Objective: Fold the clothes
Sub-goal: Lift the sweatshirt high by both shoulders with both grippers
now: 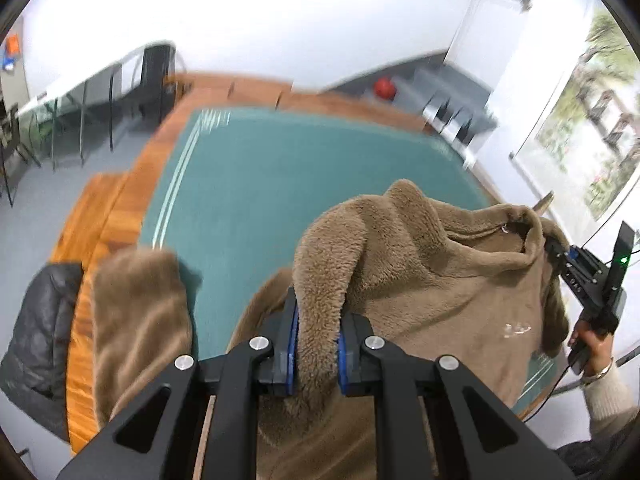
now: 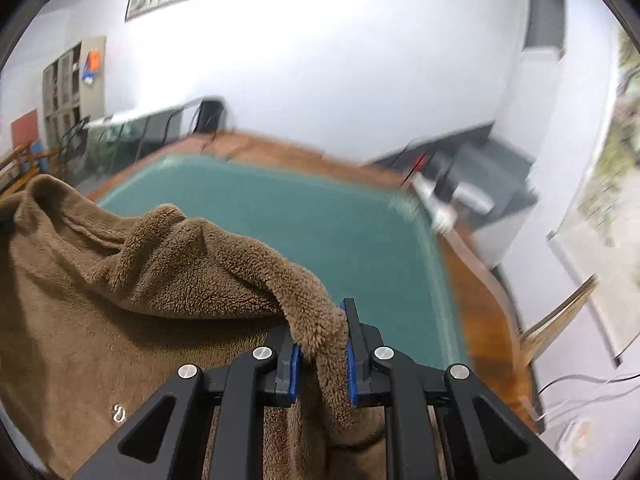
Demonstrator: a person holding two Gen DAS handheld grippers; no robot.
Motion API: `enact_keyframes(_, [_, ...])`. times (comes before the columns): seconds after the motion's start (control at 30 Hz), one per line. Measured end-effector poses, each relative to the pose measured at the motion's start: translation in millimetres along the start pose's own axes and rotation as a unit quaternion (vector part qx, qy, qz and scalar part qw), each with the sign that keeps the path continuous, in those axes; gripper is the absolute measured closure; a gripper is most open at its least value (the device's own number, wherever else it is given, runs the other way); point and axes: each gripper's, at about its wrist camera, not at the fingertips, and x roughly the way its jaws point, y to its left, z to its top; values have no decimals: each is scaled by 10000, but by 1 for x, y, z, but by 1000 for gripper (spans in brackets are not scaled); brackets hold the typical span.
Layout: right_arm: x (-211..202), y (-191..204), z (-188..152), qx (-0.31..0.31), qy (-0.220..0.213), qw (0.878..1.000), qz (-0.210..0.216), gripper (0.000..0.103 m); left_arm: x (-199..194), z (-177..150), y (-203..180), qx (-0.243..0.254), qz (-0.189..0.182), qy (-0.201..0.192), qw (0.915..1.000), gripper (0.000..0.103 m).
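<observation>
Both sets of jaws are clamped on the brown fleece top (image 1: 440, 280), the left gripper (image 1: 316, 340) pinching one shoulder and the right gripper (image 2: 322, 352) the other, so it hangs lifted above the green mat (image 1: 300, 168) covering the wooden surface (image 1: 116, 216) beyond.
</observation>
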Motion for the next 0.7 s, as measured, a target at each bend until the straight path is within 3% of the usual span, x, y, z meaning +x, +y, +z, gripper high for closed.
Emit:
enact_keyframes(0.13, [-49,-26,32,267,-865,9952,-363,85,-47,21,-18,23,-140,-795,9967,86])
enact_keyframes(0.27, [-96,-40,66,393,-1688,9829,-621,85,-93,39,-39,19,-299,-1707,9849,86])
enact_keyframes(0.47, [-161,-49,106,504,-2772,9558,-842,85,-179,58,-62,49,-484,-3072,9504,86])
enact_keyframes(0.7, [-222,-55,134,706,-3683,9222,-945,85,-251,59,-85,295,-638,-4138,9076,86])
